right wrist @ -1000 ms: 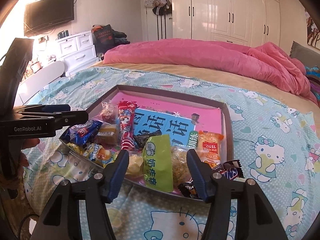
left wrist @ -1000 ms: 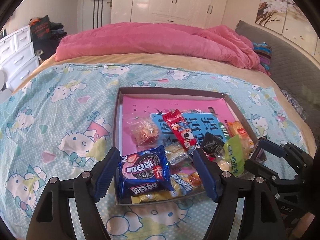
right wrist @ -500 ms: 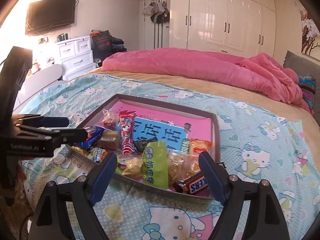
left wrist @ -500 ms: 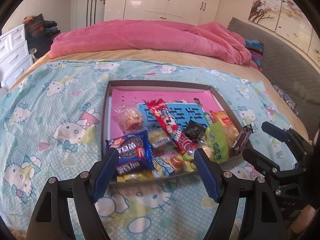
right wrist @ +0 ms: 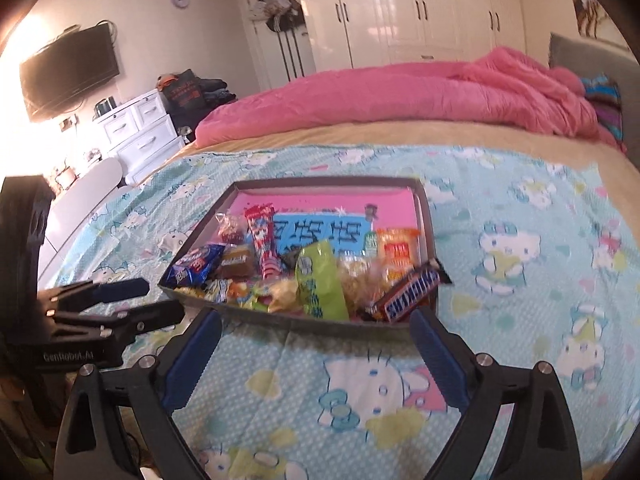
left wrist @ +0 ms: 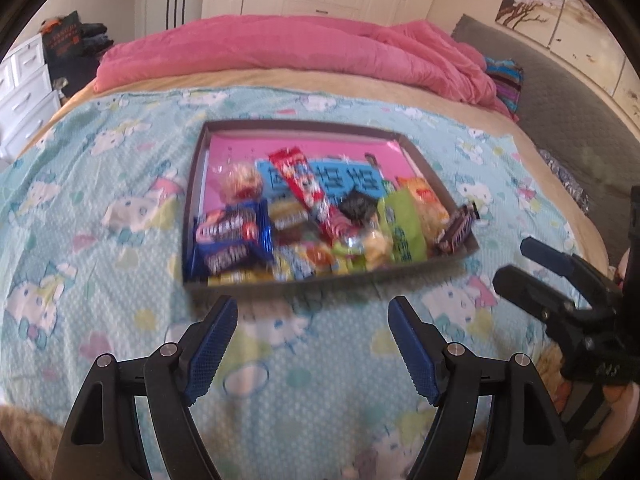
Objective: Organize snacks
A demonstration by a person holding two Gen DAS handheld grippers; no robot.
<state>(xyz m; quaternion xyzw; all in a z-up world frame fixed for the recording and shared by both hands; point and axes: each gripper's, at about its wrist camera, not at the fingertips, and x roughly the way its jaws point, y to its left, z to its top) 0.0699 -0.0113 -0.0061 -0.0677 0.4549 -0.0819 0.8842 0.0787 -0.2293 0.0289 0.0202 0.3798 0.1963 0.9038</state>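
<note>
A shallow dark tray [left wrist: 304, 127] [right wrist: 320, 182] with a pink base lies on the bed and holds several snack packs bunched at its near edge: blue cookie packs [left wrist: 230, 236] [right wrist: 194, 266], a red tube pack [left wrist: 304, 186] [right wrist: 262, 240], a green pack [left wrist: 400, 226] [right wrist: 320, 280] and a Snickers bar [left wrist: 456, 228] [right wrist: 412, 294]. My left gripper [left wrist: 312, 344] is open and empty, short of the tray's near edge. My right gripper [right wrist: 314, 354] is open and empty, also just short of the tray. Each gripper shows in the other's view: the right gripper [left wrist: 516, 264], the left gripper [right wrist: 156, 300].
The tray lies on a light blue cartoon-cat sheet [left wrist: 100, 208] [right wrist: 540, 240]. A pink duvet [left wrist: 288, 48] [right wrist: 400, 96] is heaped at the far end of the bed. White drawers [right wrist: 140, 136] and a wall television [right wrist: 68, 76] stand at the left.
Both grippers have drawn back from the tray toward the near side of the bed, still open. The snacks that lay between the fingers now lie beyond the fingertips.
</note>
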